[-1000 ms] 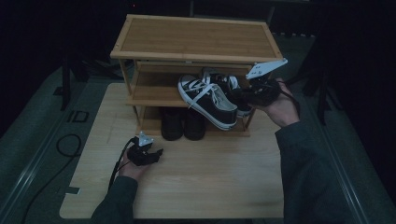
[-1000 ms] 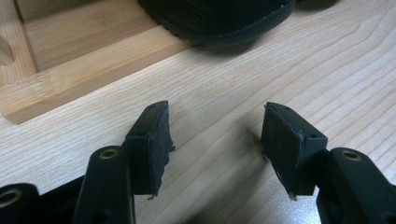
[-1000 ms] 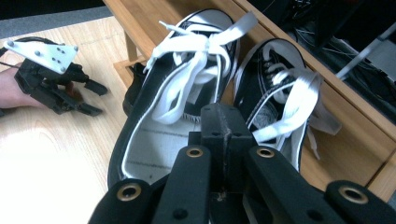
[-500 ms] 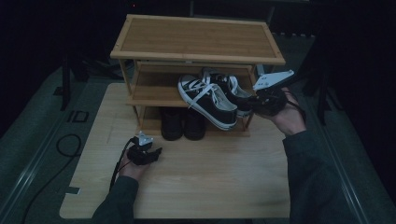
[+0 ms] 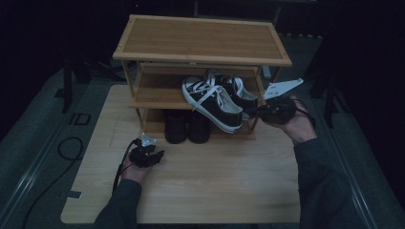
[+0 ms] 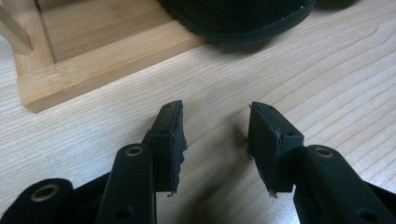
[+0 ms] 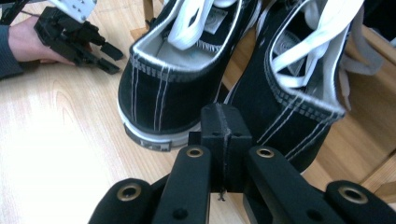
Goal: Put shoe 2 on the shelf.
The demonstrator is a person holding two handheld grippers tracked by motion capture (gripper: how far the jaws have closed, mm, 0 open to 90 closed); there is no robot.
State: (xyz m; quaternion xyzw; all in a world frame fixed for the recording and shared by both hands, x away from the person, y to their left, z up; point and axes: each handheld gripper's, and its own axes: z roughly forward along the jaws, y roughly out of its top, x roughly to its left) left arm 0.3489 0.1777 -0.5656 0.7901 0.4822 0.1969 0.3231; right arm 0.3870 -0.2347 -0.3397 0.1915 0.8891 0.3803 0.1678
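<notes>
A pair of black-and-white sneakers (image 5: 212,102) sits on the middle shelf of a wooden shoe rack (image 5: 200,40), heels toward me. My right gripper (image 5: 255,112) hovers at the rack's right front, just behind those heels, with its jaws shut and nothing between them. In the right gripper view, the gripper (image 7: 225,116) points at the gap between the two heels (image 7: 163,93). My left gripper (image 5: 160,155) rests low over the table in front of the rack. Its jaws (image 6: 215,121) stand apart, have just been closing, and hold nothing.
A pair of black shoes (image 5: 186,126) stands on the rack's bottom shelf, one toe (image 6: 238,18) just beyond the left gripper. The rack's base rail (image 6: 102,60) lies ahead of it. The wooden tabletop (image 5: 215,191) spreads toward me. A cable (image 5: 67,148) loops off the left edge.
My right hand has sunk and drifted slightly right, away from the sneakers' heels. The left hand has stayed where it was.
</notes>
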